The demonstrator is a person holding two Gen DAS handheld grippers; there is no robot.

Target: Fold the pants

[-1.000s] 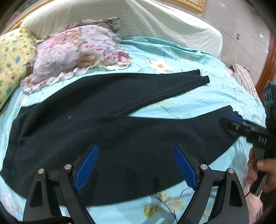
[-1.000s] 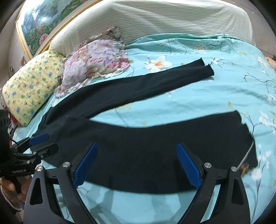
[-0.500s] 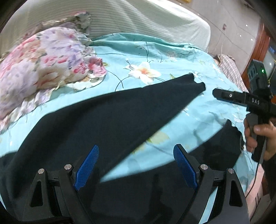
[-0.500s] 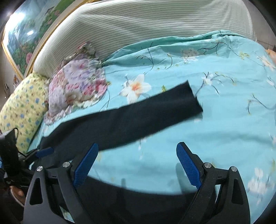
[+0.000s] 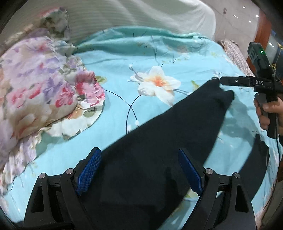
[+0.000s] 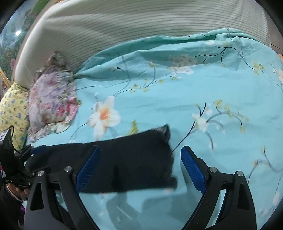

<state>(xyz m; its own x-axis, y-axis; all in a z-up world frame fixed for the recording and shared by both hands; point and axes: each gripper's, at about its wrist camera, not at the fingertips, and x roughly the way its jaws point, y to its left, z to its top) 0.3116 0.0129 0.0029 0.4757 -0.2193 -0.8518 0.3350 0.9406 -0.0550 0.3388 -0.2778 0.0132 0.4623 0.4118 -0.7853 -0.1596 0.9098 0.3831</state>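
Observation:
Black pants (image 5: 159, 155) lie spread on a turquoise floral bed cover (image 5: 138, 53). In the left wrist view my left gripper (image 5: 139, 172) is open above the far leg's upper part. The far leg's hem (image 5: 222, 93) lies beside the right gripper's tip (image 5: 222, 81). A bit of the near leg (image 5: 260, 159) shows at right. In the right wrist view my right gripper (image 6: 139, 166) is open, low over the far leg's hem end (image 6: 141, 159), with the hem edge between its blue pads (image 6: 192, 169). The left gripper (image 6: 31, 155) shows at far left.
A ruffled floral pillow (image 5: 39, 88) lies at the left by the striped headboard (image 5: 141, 14). A yellow pillow (image 6: 10, 115) lies further left. Checked cloth (image 5: 235, 53) lies off the bed's far right side. Bare bed cover (image 6: 212, 88) stretches beyond the hem.
Both grippers have moved forward over the bed, from the near leg to the far leg. The right gripper now sits at the far leg's hem. Both stay open.

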